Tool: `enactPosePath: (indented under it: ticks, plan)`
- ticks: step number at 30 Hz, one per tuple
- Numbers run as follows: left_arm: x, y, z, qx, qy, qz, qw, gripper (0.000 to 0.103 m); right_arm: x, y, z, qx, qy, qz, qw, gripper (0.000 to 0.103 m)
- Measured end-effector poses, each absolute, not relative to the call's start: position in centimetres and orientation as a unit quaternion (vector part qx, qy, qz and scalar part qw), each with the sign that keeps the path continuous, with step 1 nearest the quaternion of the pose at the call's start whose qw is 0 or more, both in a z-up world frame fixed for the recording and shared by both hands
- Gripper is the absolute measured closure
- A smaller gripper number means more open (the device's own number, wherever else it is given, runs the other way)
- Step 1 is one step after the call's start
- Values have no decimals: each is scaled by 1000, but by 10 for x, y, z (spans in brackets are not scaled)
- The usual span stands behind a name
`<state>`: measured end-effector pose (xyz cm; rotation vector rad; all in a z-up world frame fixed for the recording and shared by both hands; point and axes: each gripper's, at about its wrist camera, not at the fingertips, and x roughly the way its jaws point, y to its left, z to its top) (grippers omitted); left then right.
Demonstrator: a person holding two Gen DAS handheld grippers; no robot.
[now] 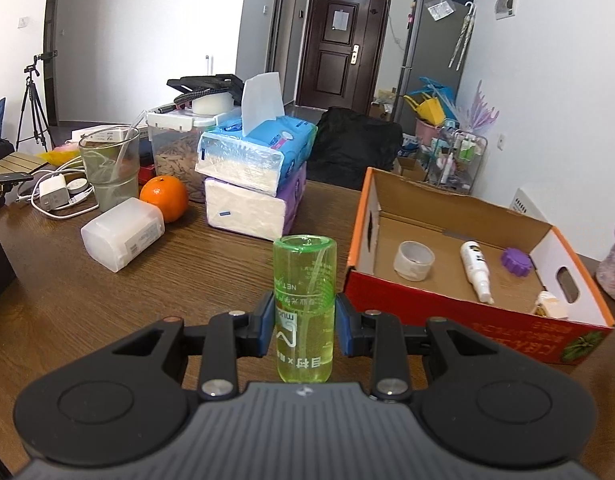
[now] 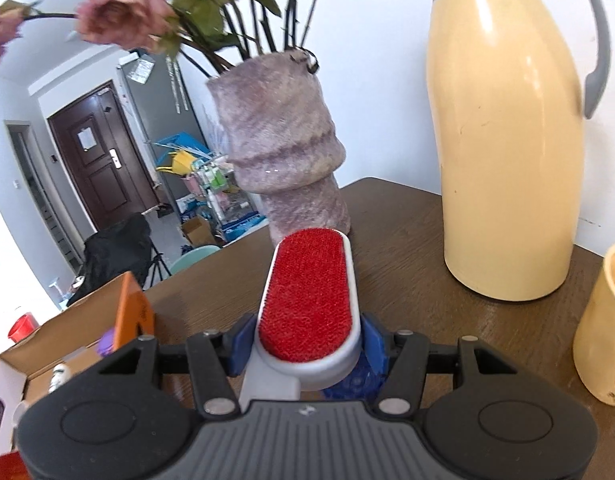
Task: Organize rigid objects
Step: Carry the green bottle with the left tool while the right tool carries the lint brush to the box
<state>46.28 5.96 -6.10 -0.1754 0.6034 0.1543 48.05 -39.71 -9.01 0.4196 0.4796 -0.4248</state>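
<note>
My left gripper (image 1: 304, 318) is shut on a clear green bottle (image 1: 304, 304) and holds it above the wooden table, left of an open cardboard box (image 1: 459, 312). The box holds a tape roll (image 1: 413, 260), a white spray bottle (image 1: 476, 270), a purple cap (image 1: 516, 261) and a small white item (image 1: 550, 305). My right gripper (image 2: 307, 340) is shut on a white lint brush with a red pad (image 2: 307, 300), held over the table in front of a fuzzy mauve vase (image 2: 287, 152). The box corner (image 2: 133, 316) shows at the left of the right wrist view.
On the left stand two stacked tissue packs (image 1: 253, 176), an orange (image 1: 163, 199), a white plastic case (image 1: 121, 234), a cup (image 1: 109, 168), a food container (image 1: 175, 148) and chargers (image 1: 53, 194). A cream thermos (image 2: 507, 140) and cream cup (image 2: 603, 328) stand at the right.
</note>
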Motion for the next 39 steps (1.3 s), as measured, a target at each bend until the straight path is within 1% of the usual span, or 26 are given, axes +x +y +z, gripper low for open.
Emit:
enactPosePath:
  ticks: [20, 32, 39]
  plan:
    - [379, 38, -39, -86, 274, 29, 958, 71, 377, -339, -67, 169, 199, -144, 955, 48]
    - [353, 25, -39, -77, 281, 10, 957, 71, 335, -291, -64, 138, 199, -81, 967, 48]
    - [348, 12, -35, -70, 277, -3, 958, 71, 328, -263, -62, 126, 200, -42, 971, 48]
